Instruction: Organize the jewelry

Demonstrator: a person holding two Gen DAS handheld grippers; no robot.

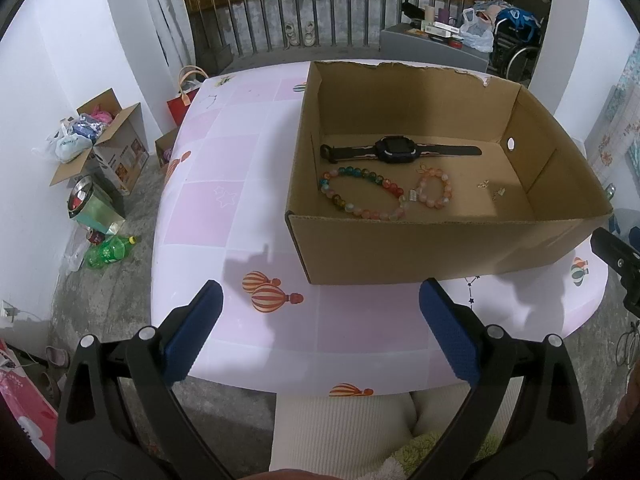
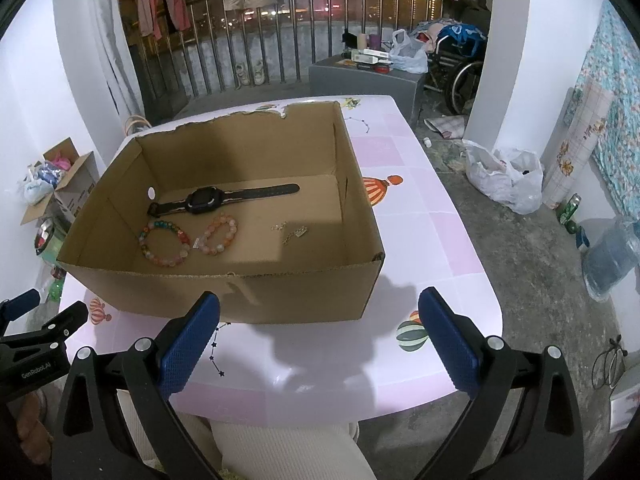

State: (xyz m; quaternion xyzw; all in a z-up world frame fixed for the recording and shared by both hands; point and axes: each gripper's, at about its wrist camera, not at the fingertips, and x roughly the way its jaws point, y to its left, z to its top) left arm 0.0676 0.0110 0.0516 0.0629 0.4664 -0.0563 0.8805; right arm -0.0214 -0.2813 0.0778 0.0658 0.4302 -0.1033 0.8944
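Note:
An open cardboard box (image 1: 432, 252) (image 2: 224, 292) stands on the pink table (image 1: 224, 184) (image 2: 416, 240). Inside lie a black watch (image 1: 394, 149) (image 2: 208, 200), a multicoloured bead bracelet (image 1: 362, 192) (image 2: 164, 242), a pink bead bracelet (image 1: 434, 191) (image 2: 220, 234) and small metal pieces (image 1: 492, 189) (image 2: 290, 232). My left gripper (image 1: 320, 300) is open and empty above the table's near edge, in front of the box. My right gripper (image 2: 320, 306) is open and empty, just in front of the box's near wall.
Cardboard boxes and bags (image 1: 100, 136), a green bottle (image 1: 110, 252) and cans lie on the floor at the left. A white plastic bag (image 2: 504, 176) and a water jug (image 2: 612, 256) sit on the floor at the right. A railing (image 2: 280, 64) runs behind the table.

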